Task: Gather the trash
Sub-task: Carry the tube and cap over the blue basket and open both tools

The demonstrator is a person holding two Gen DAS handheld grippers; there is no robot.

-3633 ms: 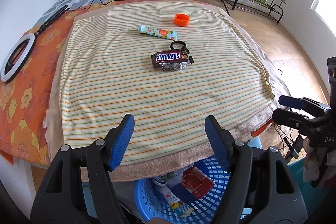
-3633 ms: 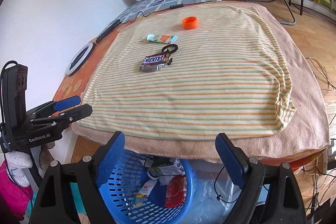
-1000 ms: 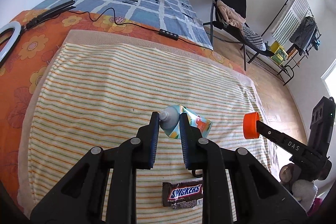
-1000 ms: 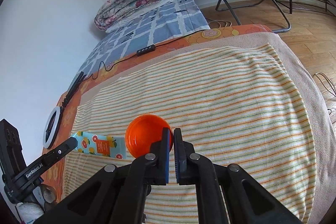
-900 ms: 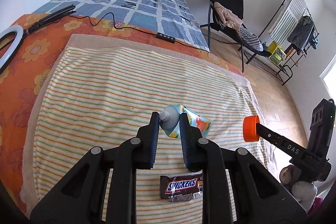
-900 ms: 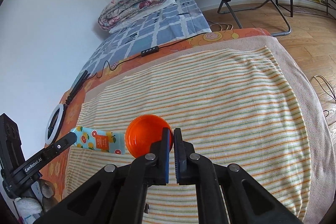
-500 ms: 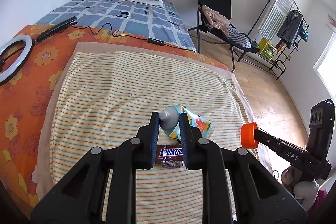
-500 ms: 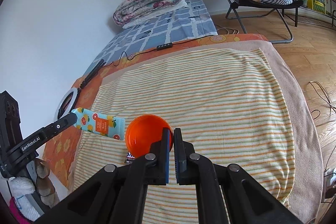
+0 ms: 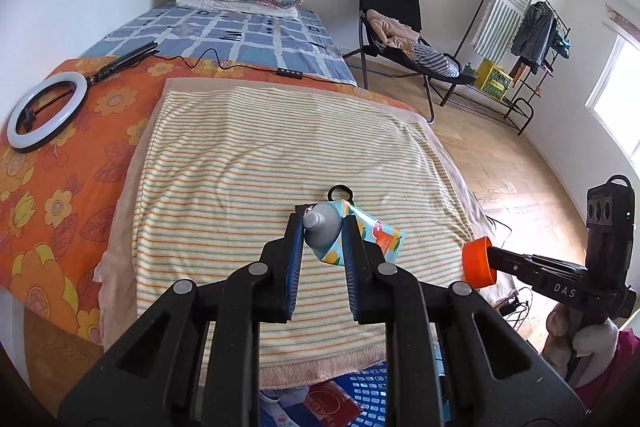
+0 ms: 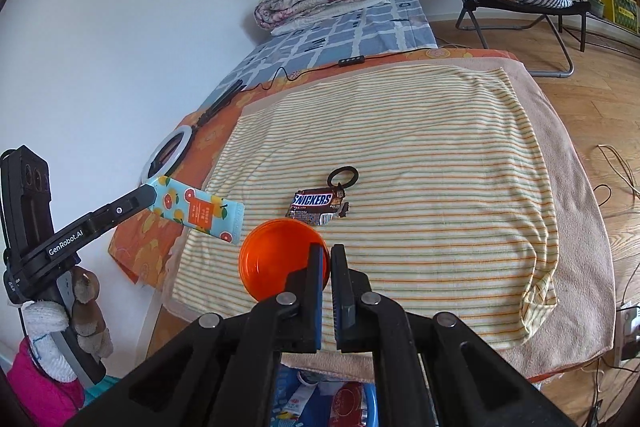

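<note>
left wrist: left claw [image 9: 322, 231] grips tube [image 9: 352, 235]; right claw [image 10: 326, 255] pinches orange cap [image 10: 276, 258].

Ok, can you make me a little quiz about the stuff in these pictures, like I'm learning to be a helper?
1. True or false: the left gripper holds a fruit-patterned tube.
2. What does the right gripper pinch? A) black hair tie B) round orange plastic lid C) candy wrapper
3. Fill in: the brown Snickers wrapper lies on the ____ blanket.

Key: 1 true. 2 B, the round orange plastic lid. 3 striped; the small black ring lies there too, above the blue plastic basket.
</note>
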